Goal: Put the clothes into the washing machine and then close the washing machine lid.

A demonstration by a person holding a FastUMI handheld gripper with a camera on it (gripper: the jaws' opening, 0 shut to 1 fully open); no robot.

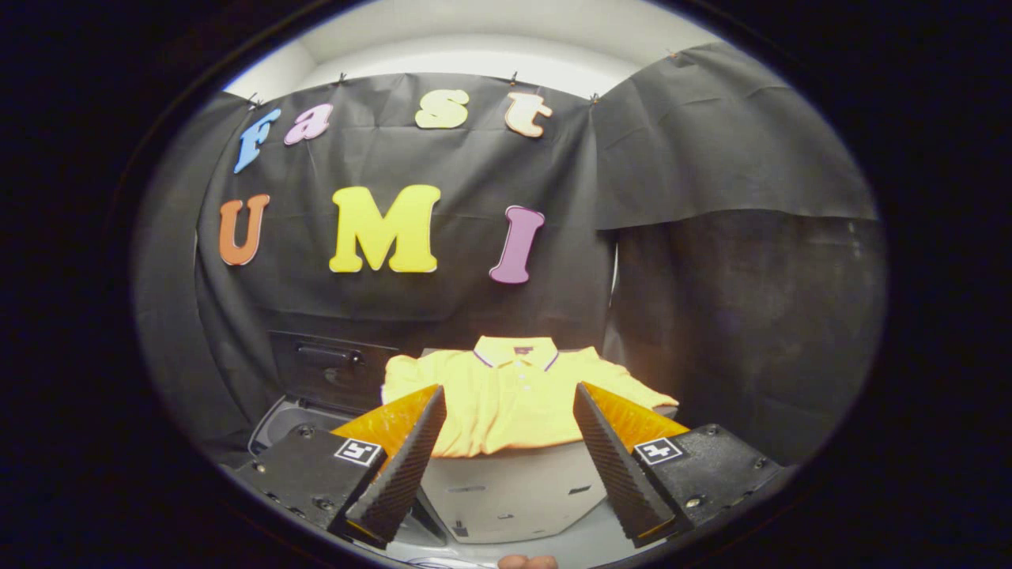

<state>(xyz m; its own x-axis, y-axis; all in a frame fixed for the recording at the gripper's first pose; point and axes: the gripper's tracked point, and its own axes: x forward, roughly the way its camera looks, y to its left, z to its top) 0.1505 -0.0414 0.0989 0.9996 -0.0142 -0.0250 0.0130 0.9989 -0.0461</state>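
A yellow polo shirt (518, 395) with a dark-trimmed collar lies spread on top of a pale grey box-like stand (514, 490), just ahead of my fingers and between them. My gripper (510, 399) is open, its two fingers wide apart with nothing held. Left of the shirt sits the washing machine (273, 427), its dark lid (332, 367) standing raised against the back wall and its rounded pale rim showing behind my left finger. The tub's inside is hidden.
Black cloth walls close the booth behind and to the right. A fingertip of a person (527, 562) shows below the fingers. The stand's front face has small slots.
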